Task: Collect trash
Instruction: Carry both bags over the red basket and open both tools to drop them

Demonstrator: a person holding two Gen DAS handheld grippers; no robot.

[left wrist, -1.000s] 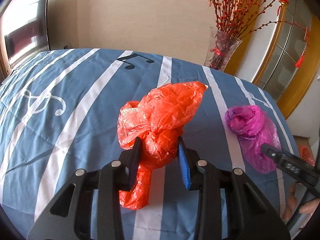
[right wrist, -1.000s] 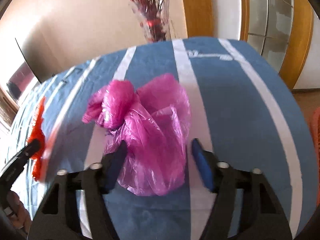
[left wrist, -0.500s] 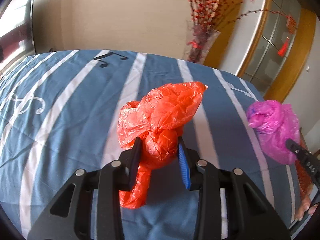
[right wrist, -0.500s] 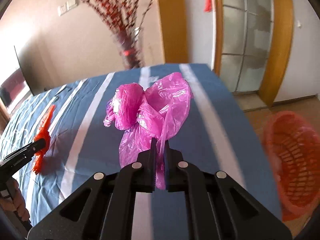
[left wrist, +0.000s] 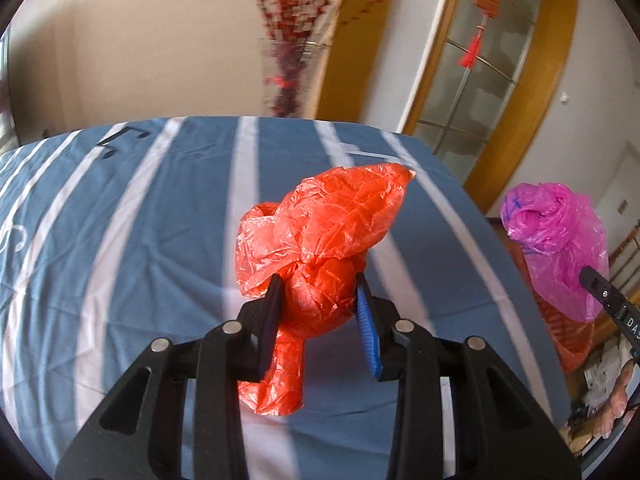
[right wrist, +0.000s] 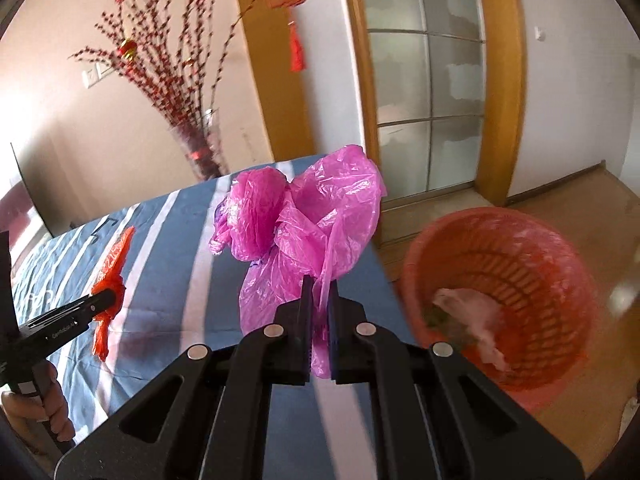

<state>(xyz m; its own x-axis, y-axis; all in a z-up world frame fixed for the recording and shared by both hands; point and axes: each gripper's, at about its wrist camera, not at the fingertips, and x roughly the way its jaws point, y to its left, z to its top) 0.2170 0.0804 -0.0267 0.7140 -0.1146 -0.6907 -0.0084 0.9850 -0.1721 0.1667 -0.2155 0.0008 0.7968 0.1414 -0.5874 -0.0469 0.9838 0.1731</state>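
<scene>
Bags point(left wrist: 320, 232) (crumpled orange plastic, pink one point(right wrist: 316, 216)) look thin, wrinkled.

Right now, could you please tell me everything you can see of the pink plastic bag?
The pink plastic bag is thin, crinkled, translucent film, bunched into a rolled knot on one side and a loose flap on the other. The right gripper holds it, fingers shut on its lower folds, a tail hanging below. It looks lifted off the striped tablecloth, beside the red basket.
</scene>
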